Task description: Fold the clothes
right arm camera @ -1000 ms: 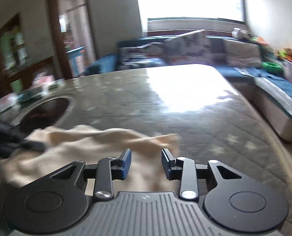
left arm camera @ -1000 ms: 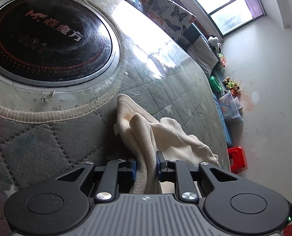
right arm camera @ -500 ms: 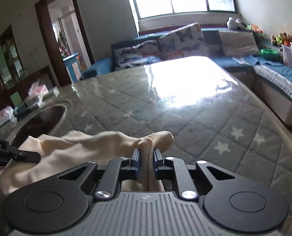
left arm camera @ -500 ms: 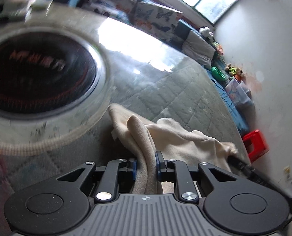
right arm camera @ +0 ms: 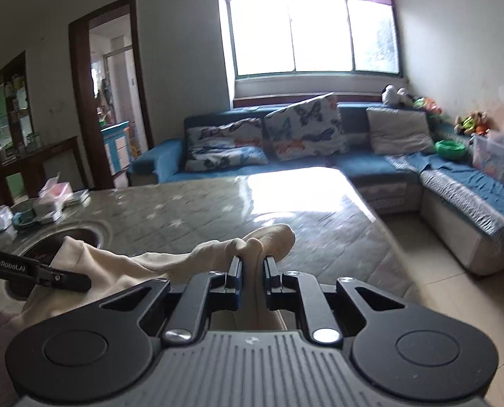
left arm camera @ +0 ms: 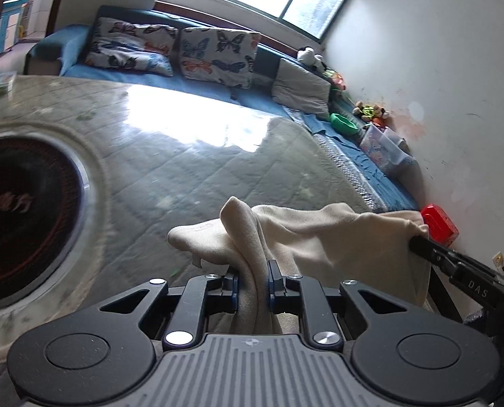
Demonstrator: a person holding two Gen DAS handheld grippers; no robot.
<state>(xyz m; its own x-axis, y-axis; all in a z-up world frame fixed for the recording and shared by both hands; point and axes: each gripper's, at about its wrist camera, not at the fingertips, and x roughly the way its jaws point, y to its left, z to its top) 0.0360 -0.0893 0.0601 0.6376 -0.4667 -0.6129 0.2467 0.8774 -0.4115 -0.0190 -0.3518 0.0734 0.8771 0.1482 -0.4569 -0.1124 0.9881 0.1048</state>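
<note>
I have the cream-coloured soft fleece garment (left arm camera: pixel 319 237) pinched at two places and lifted above the grey-green quilted table cover with pale stars (left arm camera: pixel 190 176). My left gripper (left arm camera: pixel 252 276) has its blue-padded jaws pressed together on a bunched fold of the cloth, which rises out of them in a peak and drapes away to the right. There, at the far right of the left wrist view, the tip of my right gripper (left arm camera: pixel 421 244) meets the other end of the fabric, and the span between the two hangs in a shallow sag. From the right wrist view, the right gripper (right arm camera: pixel 252 269) is clamped on a rounded wad of the same garment (right arm camera: pixel 262 240), with the cloth trailing off to the left toward the black finger of the left gripper (right arm camera: pixel 65 279), which bears white lettering. Below the cloth on the left sits a round black induction hob with a metal ring (left arm camera: pixel 21 217), sunk into the table. Beyond the table is a blue corner sofa (right arm camera: pixel 387 162) with butterfly-print cushions (right arm camera: pixel 302 132) under a wide window (right arm camera: pixel 313 27). A small red plastic stool (left arm camera: pixel 438 224) stands by the white wall.
</note>
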